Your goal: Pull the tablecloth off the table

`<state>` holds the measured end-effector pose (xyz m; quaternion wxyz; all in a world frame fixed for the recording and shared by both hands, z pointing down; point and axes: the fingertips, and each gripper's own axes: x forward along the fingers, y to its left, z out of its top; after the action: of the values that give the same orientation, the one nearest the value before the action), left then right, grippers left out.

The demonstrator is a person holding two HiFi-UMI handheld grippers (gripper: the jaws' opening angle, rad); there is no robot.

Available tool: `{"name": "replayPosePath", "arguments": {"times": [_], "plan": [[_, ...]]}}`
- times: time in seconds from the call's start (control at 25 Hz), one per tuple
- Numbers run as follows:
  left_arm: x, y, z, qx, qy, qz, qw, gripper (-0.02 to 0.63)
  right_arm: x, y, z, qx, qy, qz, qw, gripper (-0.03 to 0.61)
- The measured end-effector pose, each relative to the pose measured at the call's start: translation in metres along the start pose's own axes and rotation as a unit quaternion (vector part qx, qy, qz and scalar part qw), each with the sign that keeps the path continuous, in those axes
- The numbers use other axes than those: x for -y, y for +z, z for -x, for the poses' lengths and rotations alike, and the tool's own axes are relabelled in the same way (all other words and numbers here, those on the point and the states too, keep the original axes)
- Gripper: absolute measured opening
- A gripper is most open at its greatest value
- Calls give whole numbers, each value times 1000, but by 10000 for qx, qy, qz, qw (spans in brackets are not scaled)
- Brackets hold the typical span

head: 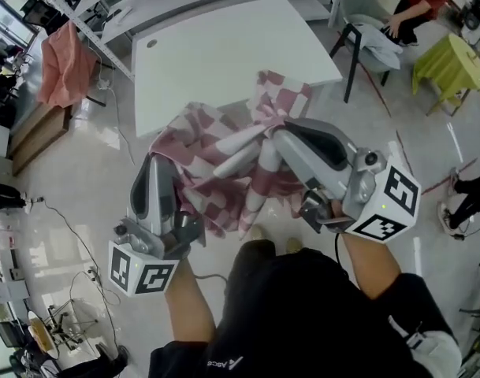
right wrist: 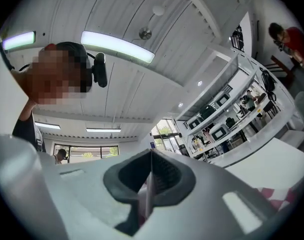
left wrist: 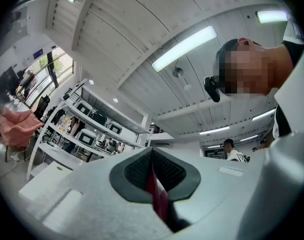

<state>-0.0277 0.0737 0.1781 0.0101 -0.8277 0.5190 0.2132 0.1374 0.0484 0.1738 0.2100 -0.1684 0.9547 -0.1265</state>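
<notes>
Both the left gripper (head: pixel 164 162) and the right gripper (head: pixel 273 142) are clamped on the checked tablecloth (head: pixel 224 176), which is bunched mid-frame with one corner on the table (head: pixel 216 53). The pull-off looks nearly done; next, that corner needs drawing clear.

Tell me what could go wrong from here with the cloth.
The left tongs and right tongs each pinch only a thin fold of the tablecloth; it may slip. Its far end lies on a corner of the table and might catch there. Loose folds hang near the person's shoes, a possible trip.
</notes>
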Motion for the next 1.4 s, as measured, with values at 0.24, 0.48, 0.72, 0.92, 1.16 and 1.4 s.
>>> {"name": "replayPosePath", "arguments": {"times": [0.24,0.48,0.72,0.92,1.16,1.4], "plan": [[66,-20,26,-292,287,128,9991,9,-23,8,66,-11,-23,-245,9997,3],[93,-49,43,-427,168,455,9979,9,-29,-6,108,-88,-370,-148,9992,3],[119,-50,41,-469,-132,586,9971,9,-38,9,132,-89,-617,141,9980,3],[120,-44,42,-446,-274,600,9968,9,-43,7,133,-104,-790,235,9965,3],[129,-43,45,-439,-377,613,9964,9,-44,1,145,-160,-1007,272,9944,3],[121,-37,48,-451,-353,633,9964,9,-44,-8,137,-315,-1104,343,9928,3]]}}
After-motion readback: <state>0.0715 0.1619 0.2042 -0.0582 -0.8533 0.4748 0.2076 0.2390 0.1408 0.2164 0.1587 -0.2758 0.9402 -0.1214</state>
